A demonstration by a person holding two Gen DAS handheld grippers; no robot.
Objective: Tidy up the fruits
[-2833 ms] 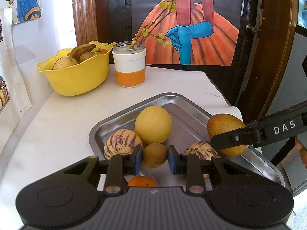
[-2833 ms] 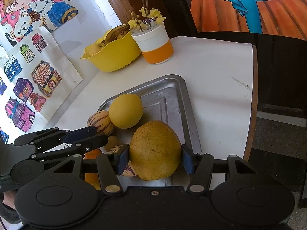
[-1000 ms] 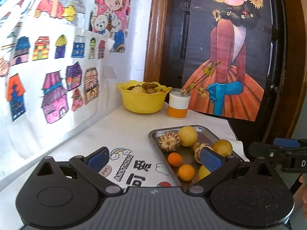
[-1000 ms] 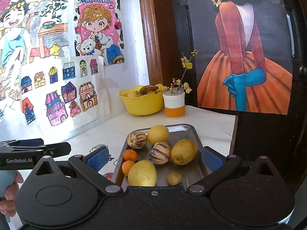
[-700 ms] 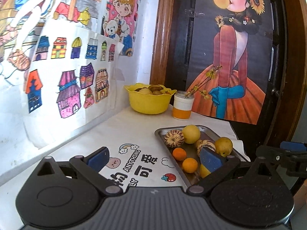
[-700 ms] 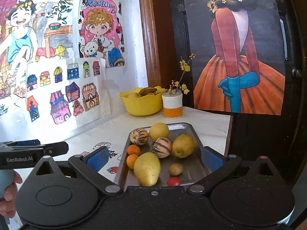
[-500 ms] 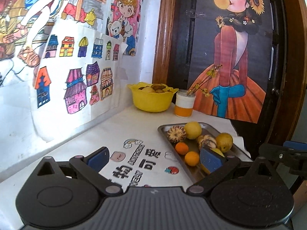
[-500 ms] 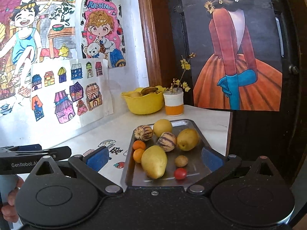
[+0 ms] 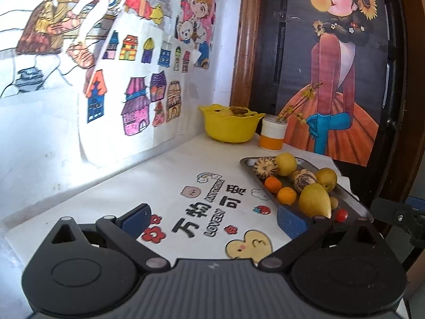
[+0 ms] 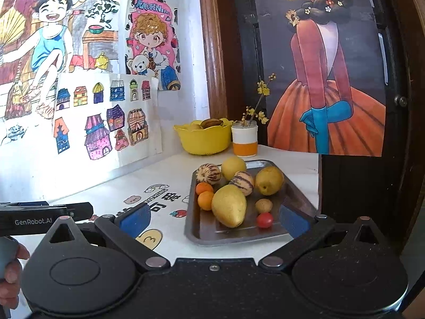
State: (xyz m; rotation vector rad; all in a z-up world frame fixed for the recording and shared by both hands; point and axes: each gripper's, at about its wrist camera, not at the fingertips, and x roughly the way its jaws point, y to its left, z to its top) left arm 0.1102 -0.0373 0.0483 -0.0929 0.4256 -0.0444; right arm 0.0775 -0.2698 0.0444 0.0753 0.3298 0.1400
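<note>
Fruits lie together on the rectangular steel tray [image 10: 297, 202] at the white desk's [image 9: 148, 186] right edge. "LOVELY" is printed on the desk, "GenRobot.AI" on the left claw [image 10: 79, 210]. Both claws, left and right [image 10: 213, 220], are spread wide, holding nothing.

We log a white-and-orange jar [image 10: 244, 142] of yellow blossoms at twelve o'clock, a dancer poster [image 10: 326, 74] at one, children's drawings [image 10: 103, 117] at ten.
</note>
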